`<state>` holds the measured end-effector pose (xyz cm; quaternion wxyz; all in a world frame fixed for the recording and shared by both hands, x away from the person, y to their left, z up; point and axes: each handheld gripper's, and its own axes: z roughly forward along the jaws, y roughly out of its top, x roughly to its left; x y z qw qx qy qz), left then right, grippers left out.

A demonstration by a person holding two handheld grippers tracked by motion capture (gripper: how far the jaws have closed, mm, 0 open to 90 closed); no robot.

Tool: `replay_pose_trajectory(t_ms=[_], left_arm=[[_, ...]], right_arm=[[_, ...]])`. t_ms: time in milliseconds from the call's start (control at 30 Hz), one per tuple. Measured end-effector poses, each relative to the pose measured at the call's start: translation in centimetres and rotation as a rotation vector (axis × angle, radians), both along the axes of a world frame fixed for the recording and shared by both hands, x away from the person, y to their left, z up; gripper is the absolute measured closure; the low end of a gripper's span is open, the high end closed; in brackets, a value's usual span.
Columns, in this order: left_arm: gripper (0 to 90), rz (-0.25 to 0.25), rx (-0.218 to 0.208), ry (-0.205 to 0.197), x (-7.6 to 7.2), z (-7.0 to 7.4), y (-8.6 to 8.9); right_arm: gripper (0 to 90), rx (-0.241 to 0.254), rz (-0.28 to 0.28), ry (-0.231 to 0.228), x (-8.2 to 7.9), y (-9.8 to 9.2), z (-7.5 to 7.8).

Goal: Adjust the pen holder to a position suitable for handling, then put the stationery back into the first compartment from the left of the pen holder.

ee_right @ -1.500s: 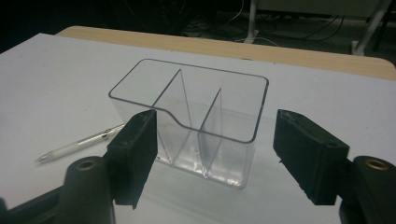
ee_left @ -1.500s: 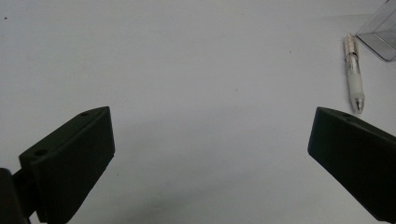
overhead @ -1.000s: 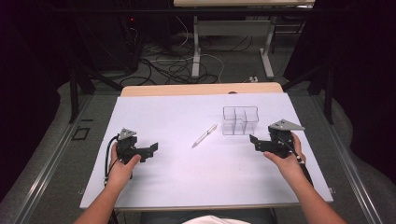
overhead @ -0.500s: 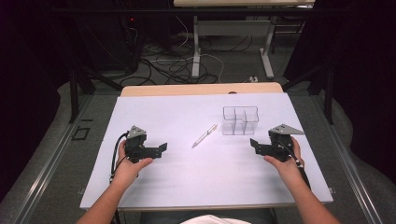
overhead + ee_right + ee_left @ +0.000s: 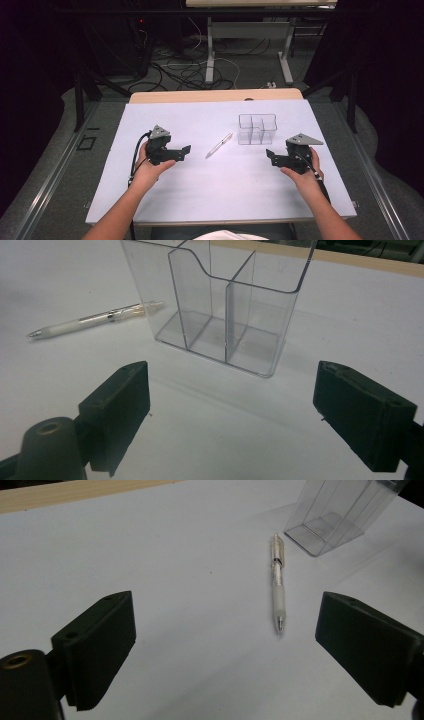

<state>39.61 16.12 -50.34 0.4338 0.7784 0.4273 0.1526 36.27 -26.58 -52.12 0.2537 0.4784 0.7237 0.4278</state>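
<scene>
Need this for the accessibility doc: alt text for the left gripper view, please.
A white pen lies flat on the white table, tip toward the camera, ahead of the left gripper, nearer its right jaw. The two black jaws stand open with nothing between them. A clear plastic organizer stands upright past the pen's far end.

Dark room; cables (image 5: 185,70) on grey floor (image 5: 100,115) behind white table (image 5: 200,200)

pen (image 5: 219,145) lies on the table (image 5: 200,195), just left of the organizer (image 5: 257,129).
</scene>
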Motion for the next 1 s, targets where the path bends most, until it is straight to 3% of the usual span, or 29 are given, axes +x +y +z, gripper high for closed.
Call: replay_pose_trajectory(t_ms=[200,333,600,900,1000], left_arm=[[17.1,-0.001,0.004,0.016,1.1,0.2,-1.7],[22.2,-0.011,0.056,0.027,1.7,0.3,-3.0],[29.7,-0.041,0.120,0.034,2.7,0.6,-5.3],[33.8,-0.054,0.149,0.061,3.9,1.3,-6.8],[34.4,-0.048,0.181,0.086,4.2,1.5,-7.4]], right_arm=[[15.0,0.005,0.002,0.001,0.0,-0.1,0.1],[15.0,0.010,-0.006,-0.006,0.0,-0.3,0.3],[15.1,0.017,-0.009,-0.013,0.2,-0.5,0.5],[15.2,0.026,-0.009,-0.008,0.3,-0.7,0.5],[15.2,0.026,-0.012,-0.006,0.3,-0.7,0.5]])
